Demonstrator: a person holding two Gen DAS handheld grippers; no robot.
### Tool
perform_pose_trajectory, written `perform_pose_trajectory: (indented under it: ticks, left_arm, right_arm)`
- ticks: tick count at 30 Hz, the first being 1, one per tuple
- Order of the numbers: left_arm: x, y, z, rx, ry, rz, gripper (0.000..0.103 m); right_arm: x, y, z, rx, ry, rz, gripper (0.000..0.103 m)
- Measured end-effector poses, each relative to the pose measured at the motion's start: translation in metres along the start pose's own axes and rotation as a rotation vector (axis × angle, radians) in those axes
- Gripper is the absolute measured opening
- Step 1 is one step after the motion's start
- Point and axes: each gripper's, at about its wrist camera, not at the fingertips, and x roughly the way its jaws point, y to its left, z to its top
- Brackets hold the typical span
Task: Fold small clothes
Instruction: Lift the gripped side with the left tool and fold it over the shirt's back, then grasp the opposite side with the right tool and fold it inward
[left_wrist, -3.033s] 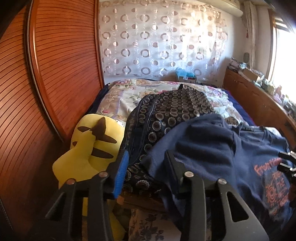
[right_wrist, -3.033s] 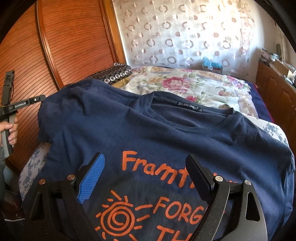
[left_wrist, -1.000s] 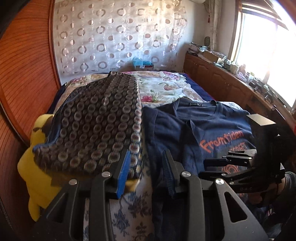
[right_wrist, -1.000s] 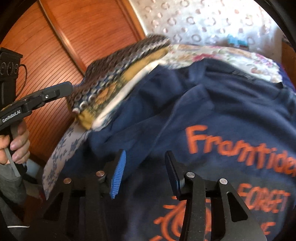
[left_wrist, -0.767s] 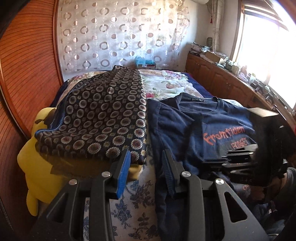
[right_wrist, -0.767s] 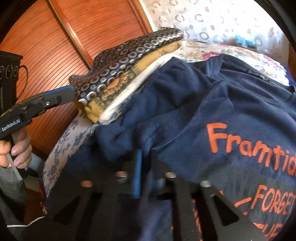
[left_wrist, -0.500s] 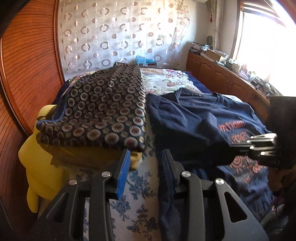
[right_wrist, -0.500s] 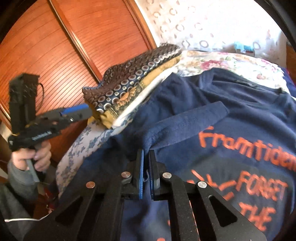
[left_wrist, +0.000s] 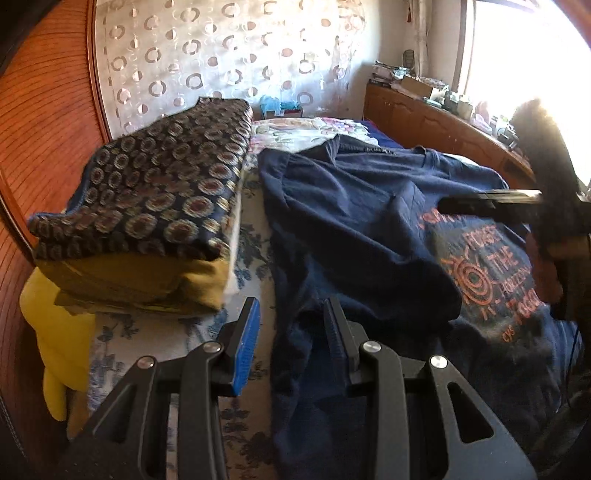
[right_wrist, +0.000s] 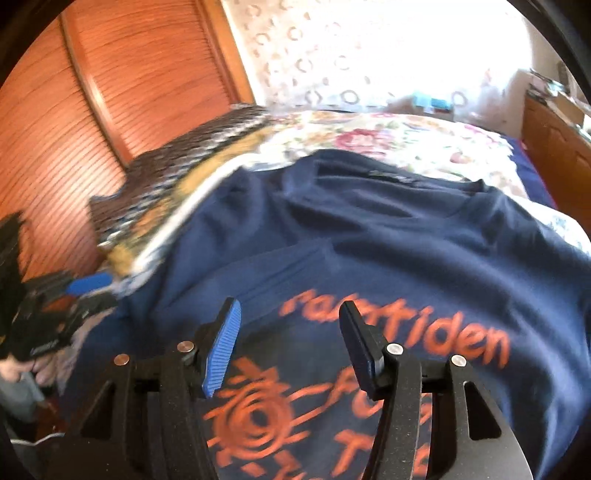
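A navy T-shirt (left_wrist: 351, 221) with an orange print lies face up on the bed, its left sleeve (right_wrist: 295, 266) folded over onto the chest. My left gripper (left_wrist: 291, 325) hangs low over the shirt's left edge, open, with cloth below the gap and no pad pressing on it. My right gripper (right_wrist: 290, 332) hovers above the orange print (right_wrist: 406, 332); its jaws are opening and nothing is between them. Both tools show blurred in each other's view, the right gripper (left_wrist: 491, 201) at the right edge and the left gripper (right_wrist: 85, 291) at the far left.
A stack of folded clothes (left_wrist: 155, 192), dark circle-patterned cloth over mustard, sits left of the shirt, on top of a yellow plush toy (left_wrist: 55, 325). A wooden wardrobe door (left_wrist: 37, 129) runs along the left side. A floral bedspread (right_wrist: 406, 140) lies beyond the shirt, a wooden sideboard (left_wrist: 424, 122) at the right.
My right gripper shut on the left sleeve, carried it across onto the chest, then opened and let it go. My left gripper sank toward the shirt's left edge.
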Motion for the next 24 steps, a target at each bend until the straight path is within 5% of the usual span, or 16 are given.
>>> perform_pose_trajectory:
  ticks: [8, 12, 17, 24]
  left_arm:
    - [0.020, -0.013, -0.007, 0.033, 0.039, 0.016, 0.035]
    - [0.019, -0.007, -0.007, 0.011, 0.041, -0.004, 0.041]
    - [0.019, -0.009, -0.009, 0.022, 0.040, -0.007, 0.045]
    - [0.021, -0.011, -0.007, 0.032, 0.043, -0.009, 0.050]
  right_arm:
    - [0.028, -0.022, 0.013, 0.041, 0.039, 0.061, 0.045]
    - [0.029, -0.018, 0.014, 0.012, 0.045, 0.093, 0.003]
    - [0.006, -0.017, 0.015, 0.011, -0.012, 0.113, 0.000]
    - [-0.010, -0.033, 0.008, 0.050, -0.010, 0.021, 0.000]
